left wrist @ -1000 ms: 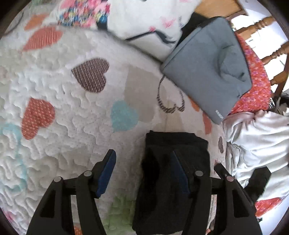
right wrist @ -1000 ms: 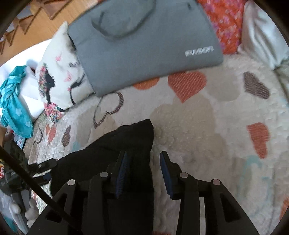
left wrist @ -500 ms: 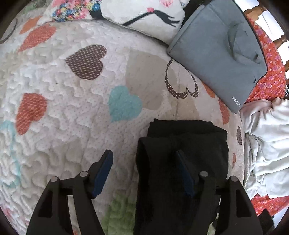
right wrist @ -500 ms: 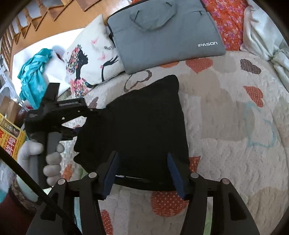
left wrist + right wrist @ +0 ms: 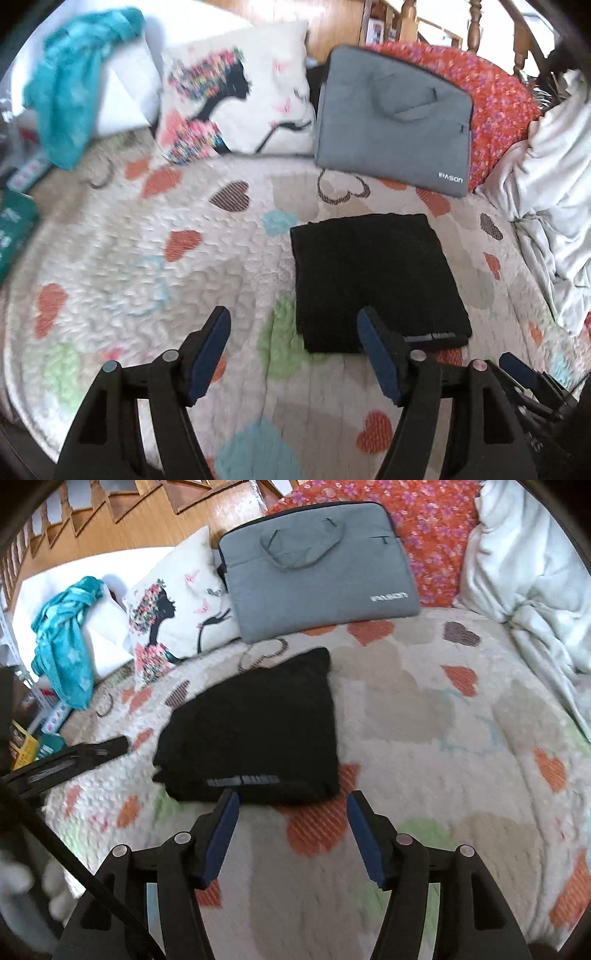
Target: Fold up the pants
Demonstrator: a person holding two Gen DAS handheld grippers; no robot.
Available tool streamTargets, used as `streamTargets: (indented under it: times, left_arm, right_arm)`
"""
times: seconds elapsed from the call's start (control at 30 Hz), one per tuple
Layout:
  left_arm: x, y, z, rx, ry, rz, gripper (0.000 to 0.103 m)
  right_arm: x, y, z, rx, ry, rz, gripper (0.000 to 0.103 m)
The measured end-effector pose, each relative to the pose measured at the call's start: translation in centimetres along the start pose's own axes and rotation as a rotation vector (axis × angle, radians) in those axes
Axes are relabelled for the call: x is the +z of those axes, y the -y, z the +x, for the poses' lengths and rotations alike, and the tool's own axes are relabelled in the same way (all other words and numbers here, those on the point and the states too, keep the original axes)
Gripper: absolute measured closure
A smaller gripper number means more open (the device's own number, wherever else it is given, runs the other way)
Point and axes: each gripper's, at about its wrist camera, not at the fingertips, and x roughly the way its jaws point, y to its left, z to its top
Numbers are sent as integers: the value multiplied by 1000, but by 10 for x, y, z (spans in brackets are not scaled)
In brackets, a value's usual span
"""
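Surface: a cream quilted bedspread printed with coloured hearts, spread over a bed beside a wooden staircase.

Item 1: black folded pants, laid flat as a compact rectangle on the bedspread, near its middle. A grey label strip is seen along the near edge.

Item 2: left gripper, black with blue pads, jaws spread wide, nothing held. The right finger is seen over the near edge of the pants; whether it touches them cannot be told.

Item 3: right gripper, same build, jaws spread wide, nothing held, positioned just short of the near edge of the pants.

Item 4: grey fabric laptop bag with handle, propped beyond the pants.

Item 5: white cushion printed with a floral-haired silhouette, left of the bag.

Item 6: orange floral blanket, behind the bag.

Item 7: crumpled white sheet, at right.

Item 8: teal cloth, far left.
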Motion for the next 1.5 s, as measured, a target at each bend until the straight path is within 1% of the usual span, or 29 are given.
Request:
streamTargets:
  times: [0.13,0.2,0.3,0.43,0.73,1.2,1.3,1.33,1.4,1.43,1.5]
  left_arm:
    - [-12,3,-36,33,67,-14,24]
    - [-18,7,-50,36,90,-9,24]
    - [-25,16,-65,43,110,25,23]
    - [-29,19,-73,18,100,25,23]
    - [-33,22,-84,6,112,23,23]
    - [-33,18,-88,13,127,17,22]
    - [-34,17,-93,32,152,12,22]
    - [-34,17,-96,45,172,10,22]
    - [-35,16,-107,92,241,3,11]
    - [-35,16,-111,113,266,-1,0]
    - [-33,14,-118,143,301,-8,0]
  right_arm:
    - [-13,3,-11,-18,-12,27,37]
    - [-18,1,-16,-26,-18,25,36]
    - [-23,-4,-23,-28,-20,11,35]
    - [-26,-11,-27,-26,-20,-3,34]
    - [-29,-19,-37,-36,-10,-31,32]
    - [-31,-24,-36,-41,-20,-50,30]
    - [-31,-24,-36,-41,-21,-50,29]
    - [-31,-24,-36,-42,-21,-50,29]
    - [-31,-24,-36,-43,-19,-54,29]
    - [-31,-25,-35,-43,-18,-57,29]
    - [-31,-25,-34,-42,-18,-66,29]
